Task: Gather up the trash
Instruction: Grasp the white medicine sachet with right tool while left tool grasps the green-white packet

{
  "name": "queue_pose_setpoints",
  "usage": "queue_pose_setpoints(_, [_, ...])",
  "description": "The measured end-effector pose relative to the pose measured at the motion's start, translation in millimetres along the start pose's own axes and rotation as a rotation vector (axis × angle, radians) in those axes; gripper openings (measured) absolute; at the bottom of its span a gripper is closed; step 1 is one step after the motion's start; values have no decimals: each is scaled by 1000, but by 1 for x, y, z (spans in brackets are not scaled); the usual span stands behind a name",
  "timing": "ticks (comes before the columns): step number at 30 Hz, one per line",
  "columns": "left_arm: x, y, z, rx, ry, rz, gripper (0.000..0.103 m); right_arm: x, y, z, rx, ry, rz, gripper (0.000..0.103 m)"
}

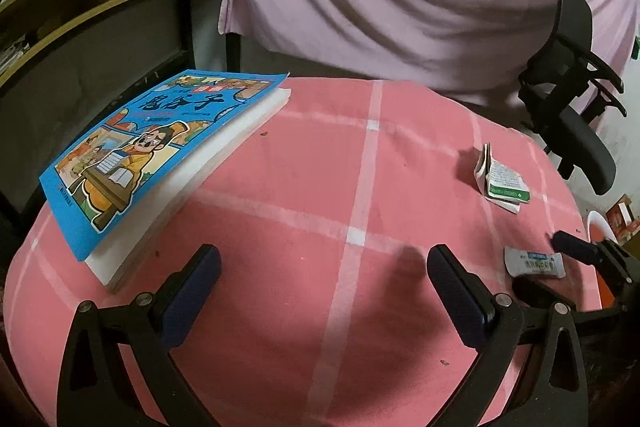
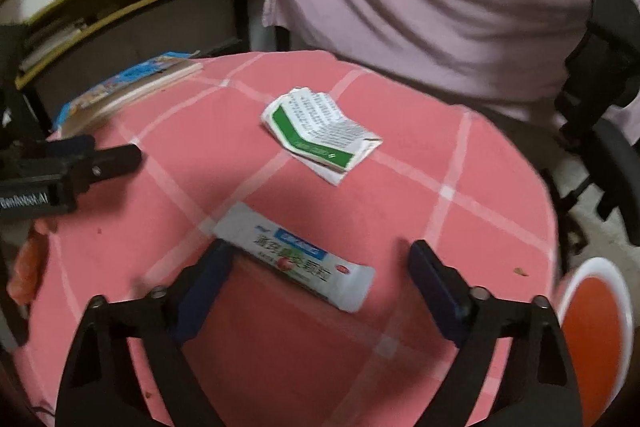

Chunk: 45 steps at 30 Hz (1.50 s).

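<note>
The right gripper (image 2: 316, 263) is held with its jaws spread wide and nothing gripped; the white sachet wrapper (image 2: 294, 257) is framed between the two fingers, lying flat on the pink checked tablecloth (image 2: 400, 211). The wrapper's left end is seen touching or just beside the left finger, while the right finger stands apart from the other end, so the straddle looks off-centre. The wrapper is laid diagonally to the finger line, so a pinch across its narrow width is judged likelier to hold than one along its length. Being thin and flat on cloth, it is expected to be hard to get under; fabric could be pinched up with it. A second piece of trash, the torn green-and-white packet (image 2: 322, 131), is seen ahead of the right gripper, well apart from the wrapper, and is judged to be left for a later pass. The orange bin (image 2: 592, 323) is placed just off the table edge, to the right of the right gripper, presumably for a short drop. The left gripper (image 1: 324, 267) is also held wide open and empty, over bare cloth, with the blue comic book (image 1: 148, 151) ahead on its left and the wrapper (image 1: 534, 263) off to its right; it is judged to be parked clear so the right side can work.
</note>
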<state>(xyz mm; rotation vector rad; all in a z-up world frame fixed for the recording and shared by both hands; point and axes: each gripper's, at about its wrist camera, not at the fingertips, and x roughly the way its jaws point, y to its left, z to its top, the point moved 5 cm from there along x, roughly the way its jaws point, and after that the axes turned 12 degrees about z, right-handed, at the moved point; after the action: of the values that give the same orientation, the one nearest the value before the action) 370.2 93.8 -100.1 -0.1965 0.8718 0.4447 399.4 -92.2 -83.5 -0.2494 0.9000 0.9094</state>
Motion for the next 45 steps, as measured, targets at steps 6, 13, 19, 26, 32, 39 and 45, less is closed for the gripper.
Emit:
queue_pose_setpoints(6, [-2, -2, 1, 1, -8, -23, 101, -4, -3, 1, 20, -17, 50, 49])
queue_pose_setpoints(13, [-7, -21, 11, -1, -47, -176, 100, -15, -14, -2, 66, -44, 29, 19])
queue_pose_setpoints(19, [-2, -45, 24, 35, -53, -220, 98, -18, -30, -4, 130, -47, 8, 19])
queue_pose_setpoints(26, [12, -91, 39, 126, -39, -277, 58, -24, -61, -5, 265, -84, -2, 19])
queue_pose_setpoints(32, [23, -115, 45, 172, -3, -290, 26, -22, -64, -4, 290, -85, -2, 18])
queue_pose_setpoints(39, [26, -123, 46, 169, 11, -321, 10, -21, -63, -4, 286, -78, -1, 20])
queue_pose_setpoints(45, [16, -121, 46, 169, -24, -358, 6, -21, -62, -5, 277, -75, 4, 24])
